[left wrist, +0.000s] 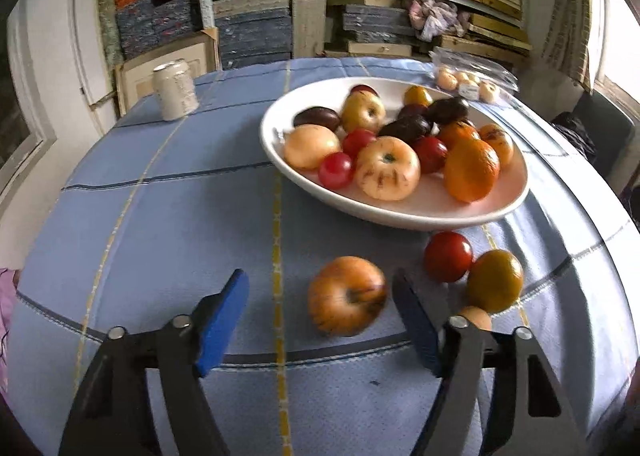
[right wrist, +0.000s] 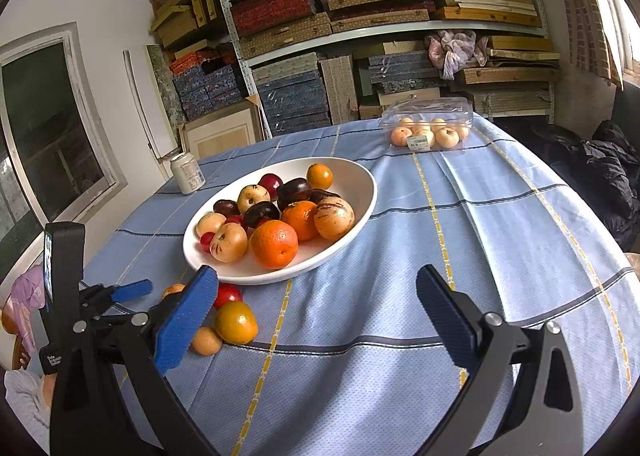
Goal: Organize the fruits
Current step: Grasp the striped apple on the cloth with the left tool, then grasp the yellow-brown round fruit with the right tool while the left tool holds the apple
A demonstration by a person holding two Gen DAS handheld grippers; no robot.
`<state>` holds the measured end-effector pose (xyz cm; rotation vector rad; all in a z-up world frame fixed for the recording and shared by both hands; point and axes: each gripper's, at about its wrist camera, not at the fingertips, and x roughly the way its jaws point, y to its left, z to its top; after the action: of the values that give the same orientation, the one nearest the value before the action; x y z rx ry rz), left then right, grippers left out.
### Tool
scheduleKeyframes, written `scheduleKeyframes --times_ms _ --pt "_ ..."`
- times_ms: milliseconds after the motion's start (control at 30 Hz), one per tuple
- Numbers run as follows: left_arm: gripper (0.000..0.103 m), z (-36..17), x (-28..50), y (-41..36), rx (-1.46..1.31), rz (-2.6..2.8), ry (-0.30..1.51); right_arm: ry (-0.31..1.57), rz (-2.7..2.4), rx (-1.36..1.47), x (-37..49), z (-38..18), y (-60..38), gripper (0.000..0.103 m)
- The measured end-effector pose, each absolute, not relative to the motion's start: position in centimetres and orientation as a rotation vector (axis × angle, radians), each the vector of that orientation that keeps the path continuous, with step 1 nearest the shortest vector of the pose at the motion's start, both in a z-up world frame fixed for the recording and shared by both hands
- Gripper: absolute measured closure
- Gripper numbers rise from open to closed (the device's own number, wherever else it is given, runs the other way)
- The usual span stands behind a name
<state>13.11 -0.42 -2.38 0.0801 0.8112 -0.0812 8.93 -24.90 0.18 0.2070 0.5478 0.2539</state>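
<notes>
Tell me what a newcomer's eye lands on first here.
The white bowl heaped with fruit sits mid-table on the blue checked cloth. In front of it, loose fruit lies on the cloth, and the left gripper stands open around an apple. A clear fruit punnet rests at the far edge.

White bowl point(left wrist: 516, 192) sitting heaped with mixed fruit; apple point(left wrist: 346, 295), red fruit point(left wrist: 448, 256), yellow-green fruit point(left wrist: 495, 280) lying loose on cloth beside it.
</notes>
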Motion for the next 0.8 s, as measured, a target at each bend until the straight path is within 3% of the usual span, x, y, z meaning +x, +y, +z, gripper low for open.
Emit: scheduleKeyframes --times_ms 133,233,300,333,667,800 --pt "0.035 -2.5 13.1 -0.9 0.089 -0.112 0.815 0.551 0.254 0.201 9.0 0.2 -24.8 0.005" --pt "0.046 -2.7 13.2 -1.1 0.084 -0.138 0.829 0.554 0.254 0.2 8.9 0.1 -24.7 0.005" --pt "0.062 -3.0 13.5 -1.1 0.07 -0.155 0.853 0.556 0.255 0.201 8.9 0.1 -24.7 0.005" --pt "0.064 -3.1 13.5 -1.1 0.065 -0.161 0.861 0.557 0.256 0.202 9.0 0.1 -24.7 0.005" --pt "0.064 -1.9 12.5 0.4 0.04 -0.061 0.809 0.624 0.364 0.105 9.2 -0.9 -22.3 0.005" --pt "0.064 -1.0 12.2 1.5 0.01 -0.017 0.783 0.663 0.41 -0.024 8.9 -2.3 -19.2 0.014"
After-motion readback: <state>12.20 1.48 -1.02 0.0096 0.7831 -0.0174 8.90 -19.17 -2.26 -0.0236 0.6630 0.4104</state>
